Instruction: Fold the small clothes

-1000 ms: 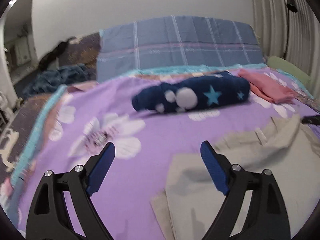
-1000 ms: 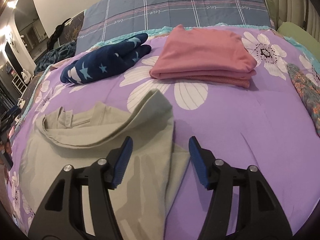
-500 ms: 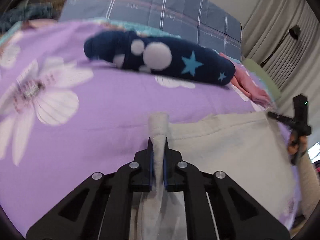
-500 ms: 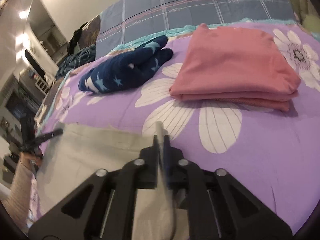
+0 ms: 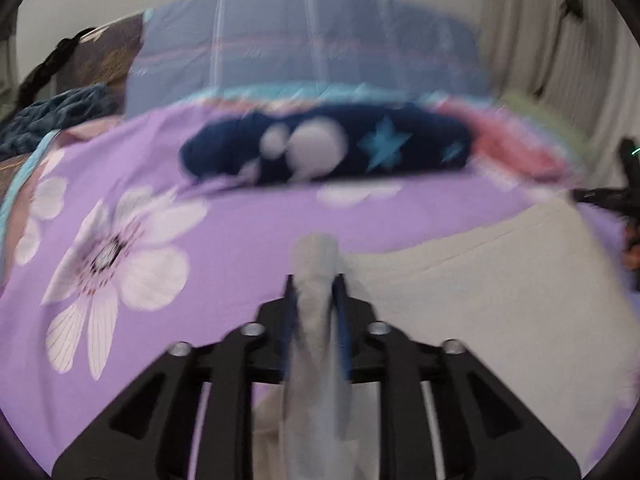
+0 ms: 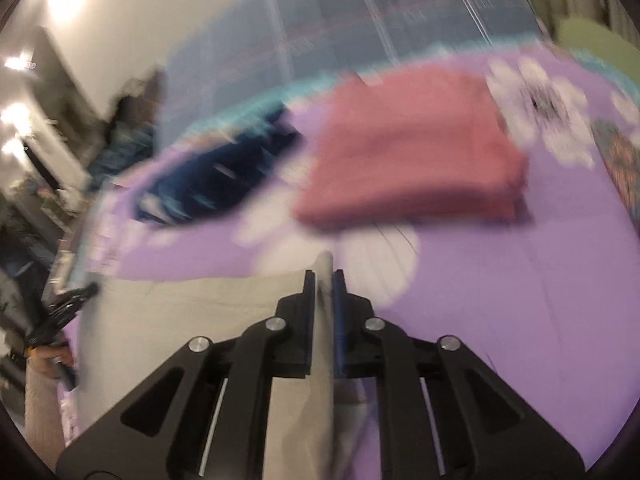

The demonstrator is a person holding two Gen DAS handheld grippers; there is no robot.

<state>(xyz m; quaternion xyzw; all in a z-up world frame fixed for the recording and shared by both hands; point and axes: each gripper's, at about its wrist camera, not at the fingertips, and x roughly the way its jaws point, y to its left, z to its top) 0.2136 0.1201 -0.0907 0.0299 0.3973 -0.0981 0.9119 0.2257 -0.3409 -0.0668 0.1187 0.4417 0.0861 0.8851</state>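
1. The left gripper is clamped on a bunched corner of the beige garment, cloth standing up between its blue pads.
2. The right gripper is likewise closed on the opposite corner of the same garment, a thin edge pinched between the fingers.
3. The garment lies spread on the purple floral bedspread toward the near edge of the bed, stretched between the 2 grippers; holding both corners likely keeps that edge taut so it can be carried over as 1 fold.
4. Toward the bed's far edge, a navy star-print piece and a pink folded stack sit side by side, apparently finished and set clear of the working area.
5. Both views are motion-blurred, so finer detail is uncertain.
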